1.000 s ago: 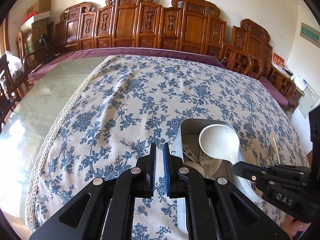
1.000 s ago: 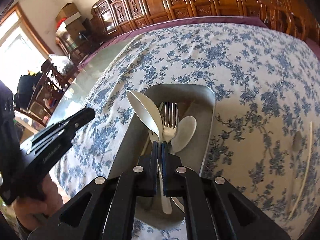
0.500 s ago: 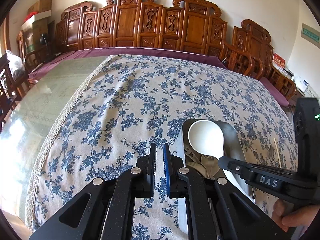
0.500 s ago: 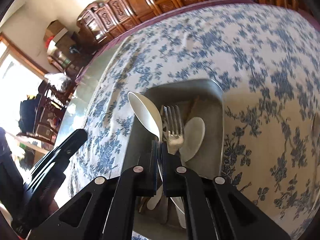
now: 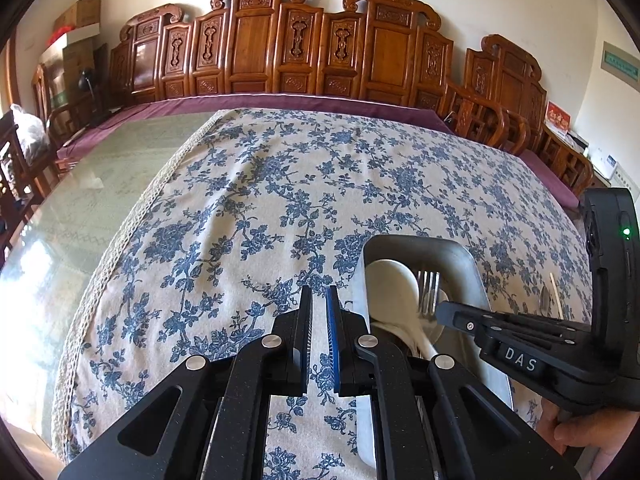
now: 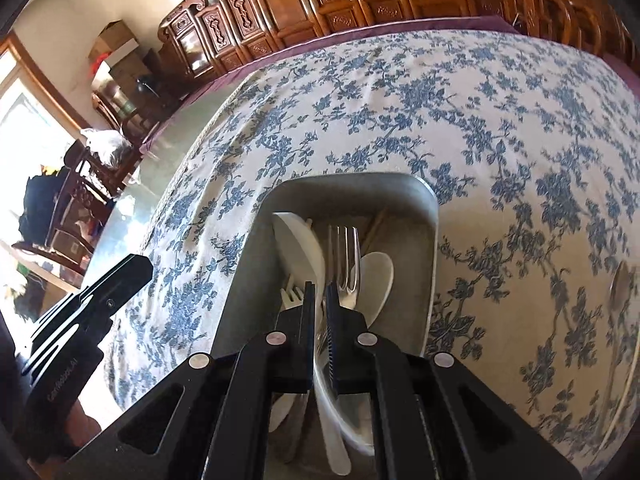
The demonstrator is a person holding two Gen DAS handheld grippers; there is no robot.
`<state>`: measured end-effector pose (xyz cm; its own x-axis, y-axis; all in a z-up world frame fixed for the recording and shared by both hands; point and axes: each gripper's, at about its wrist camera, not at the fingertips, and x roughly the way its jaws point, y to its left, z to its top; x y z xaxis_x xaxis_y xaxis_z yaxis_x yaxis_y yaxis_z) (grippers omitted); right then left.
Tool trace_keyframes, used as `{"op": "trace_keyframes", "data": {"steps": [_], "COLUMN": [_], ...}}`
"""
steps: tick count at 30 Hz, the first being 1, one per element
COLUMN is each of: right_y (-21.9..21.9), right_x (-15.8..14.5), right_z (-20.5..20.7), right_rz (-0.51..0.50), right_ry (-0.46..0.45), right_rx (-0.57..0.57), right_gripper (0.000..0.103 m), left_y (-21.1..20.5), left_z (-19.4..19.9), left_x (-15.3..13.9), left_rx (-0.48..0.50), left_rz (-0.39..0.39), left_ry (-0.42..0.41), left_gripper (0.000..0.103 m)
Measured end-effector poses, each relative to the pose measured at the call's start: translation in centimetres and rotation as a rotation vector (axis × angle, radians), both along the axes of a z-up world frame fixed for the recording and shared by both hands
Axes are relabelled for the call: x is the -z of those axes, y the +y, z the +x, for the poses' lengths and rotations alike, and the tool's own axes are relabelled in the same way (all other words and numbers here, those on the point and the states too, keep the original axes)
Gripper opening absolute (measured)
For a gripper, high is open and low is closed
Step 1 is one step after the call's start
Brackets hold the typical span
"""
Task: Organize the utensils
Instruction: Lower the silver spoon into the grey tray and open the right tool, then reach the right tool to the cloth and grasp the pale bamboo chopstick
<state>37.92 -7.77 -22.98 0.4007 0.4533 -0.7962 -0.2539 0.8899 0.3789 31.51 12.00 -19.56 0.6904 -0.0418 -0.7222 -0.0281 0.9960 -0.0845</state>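
Observation:
A grey metal tray (image 6: 428, 200) (image 5: 460, 252) lies on the floral tablecloth and holds a metal fork (image 6: 344, 256) (image 5: 428, 292), a small white spoon (image 6: 376, 276), a white plastic fork (image 6: 292, 296) and chopsticks (image 6: 374, 226). A large white ladle spoon (image 6: 300, 252) (image 5: 390, 288) lies in the tray with its handle between my right fingers. My right gripper (image 6: 318, 292) (image 5: 440, 308) is low over the tray, its jaws slightly parted around the handle. My left gripper (image 5: 318, 300) hovers left of the tray, nearly closed and empty.
A chopstick (image 5: 556, 296) and a metal spoon (image 5: 545, 300) (image 6: 620, 284) lie on the cloth right of the tray. Carved wooden chairs (image 5: 300, 40) line the table's far side. Bare glass tabletop (image 5: 80, 200) lies to the left.
My right gripper has lowered the white ladle spoon into the tray and its jaws have parted a little. The left gripper has hardly moved.

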Motion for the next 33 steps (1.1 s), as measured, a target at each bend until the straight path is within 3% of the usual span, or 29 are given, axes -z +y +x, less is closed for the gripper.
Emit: {"op": "trace_keyframes", "data": {"steps": [5, 14, 16, 18, 22, 24, 26, 33], "right_y": [-0.9, -4.8, -6.5, -8.6, -12.7, -15.4, -17.7, -23.0], "right_x": [-0.8, -2.9, -3.2, -3.4, -3.3, -2.9, -2.4, 0.8], "right_z": [-0.3, -1.0, -1.4, -1.9, -2.3, -2.3, -2.1, -2.1], "right_rz": [-0.024, -0.167, -0.207, -0.245, -0.3, -0.314, -0.325, -0.324], "right_ry": [-0.044, -0.179, -0.208, -0.227, -0.24, -0.228, -0.218, -0.139], "right_rx": [-0.02, -0.088, -0.095, -0.09, -0.058, -0.025, 0.007, 0.077], "right_gripper": [0.009, 0.008, 0.008, 0.008, 0.008, 0.01, 0.018, 0.02], "left_y": [-0.2, -2.3, -3.3, -4.1, -6.2, -7.4, -8.4, -11.6], "left_z": [0.1, 0.1, 0.2, 0.2, 0.4, 0.5, 0.4, 0.1], "left_x": [0.1, 0.1, 0.2, 0.3, 0.2, 0.2, 0.1, 0.1], "left_rx": [0.003, 0.035, 0.048, 0.056, 0.081, 0.087, 0.097, 0.112], "left_rz": [0.005, 0.009, 0.015, 0.022, 0.007, 0.003, -0.007, -0.024], "left_ry": [0.005, 0.002, 0.005, 0.004, 0.001, 0.0, -0.006, -0.018], "left_gripper": [0.006, 0.006, 0.01, 0.024, 0.041, 0.055, 0.061, 0.062]}}
